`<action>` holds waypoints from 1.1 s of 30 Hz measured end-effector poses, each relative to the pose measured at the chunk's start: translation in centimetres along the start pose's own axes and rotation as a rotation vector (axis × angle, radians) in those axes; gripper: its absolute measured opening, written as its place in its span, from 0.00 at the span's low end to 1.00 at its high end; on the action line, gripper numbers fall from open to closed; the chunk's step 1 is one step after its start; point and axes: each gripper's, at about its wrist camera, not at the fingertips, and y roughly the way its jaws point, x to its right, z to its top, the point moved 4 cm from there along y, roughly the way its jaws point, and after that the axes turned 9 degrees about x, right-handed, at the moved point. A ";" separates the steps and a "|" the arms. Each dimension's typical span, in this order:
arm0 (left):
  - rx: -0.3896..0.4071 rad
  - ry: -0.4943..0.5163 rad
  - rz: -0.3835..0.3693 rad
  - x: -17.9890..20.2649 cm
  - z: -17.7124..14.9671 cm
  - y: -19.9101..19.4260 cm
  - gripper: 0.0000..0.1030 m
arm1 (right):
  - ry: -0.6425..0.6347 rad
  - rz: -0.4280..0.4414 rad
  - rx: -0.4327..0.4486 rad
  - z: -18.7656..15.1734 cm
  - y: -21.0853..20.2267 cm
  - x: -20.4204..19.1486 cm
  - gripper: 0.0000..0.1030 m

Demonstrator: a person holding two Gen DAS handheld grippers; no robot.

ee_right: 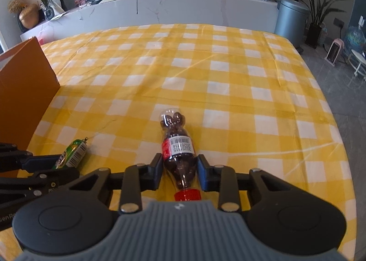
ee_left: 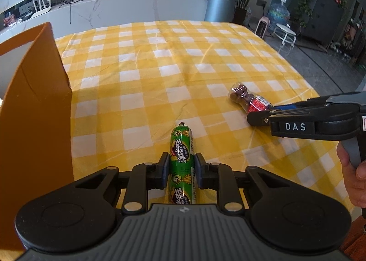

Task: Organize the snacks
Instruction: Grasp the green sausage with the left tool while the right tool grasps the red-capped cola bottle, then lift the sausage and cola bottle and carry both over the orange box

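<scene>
A green sausage stick (ee_left: 181, 144) lies on the yellow checked tablecloth (ee_left: 160, 66), pointing away from me. My left gripper (ee_left: 181, 161) is shut on it, one pad pressed to each side. To the right lies a small clear bottle of dark candies (ee_right: 178, 144) with a red label and a red cap towards me. My right gripper (ee_right: 179, 163) is shut on the bottle's lower body. The left wrist view shows the bottle (ee_left: 243, 98) with the right gripper (ee_left: 258, 115) coming in from the right. The right wrist view shows the sausage (ee_right: 74, 152) and the left gripper (ee_right: 43, 166) at the lower left.
An open orange box (ee_left: 34, 112) (ee_right: 25, 82) stands at the table's left side. A person's hand (ee_left: 353, 169) holds the right gripper's handle. Beyond the table are a white counter (ee_right: 183, 6) with a snack bag, a grey bin (ee_right: 290, 20) and potted plants.
</scene>
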 end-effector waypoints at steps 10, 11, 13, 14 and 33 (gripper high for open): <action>0.079 -0.041 -0.036 0.5 1.9 -4.3 0.24 | 0.054 0.054 0.062 0.7 -2.8 -1.1 0.28; 0.087 -0.046 -0.039 0.5 2.1 -4.8 0.24 | 0.059 0.063 0.074 0.8 -3.2 -1.3 0.28; 0.104 -0.051 -0.045 0.5 2.5 -5.7 0.24 | 0.063 0.072 0.100 1.0 -4.2 -1.8 0.28; 0.114 -0.053 -0.047 0.5 2.7 -6.2 0.24 | 0.063 0.074 0.116 1.1 -4.7 -2.0 0.28; 0.292 -0.105 -0.036 -3.5 5.5 -14.8 0.24 | 0.112 0.208 0.324 2.6 -13.6 -7.5 0.28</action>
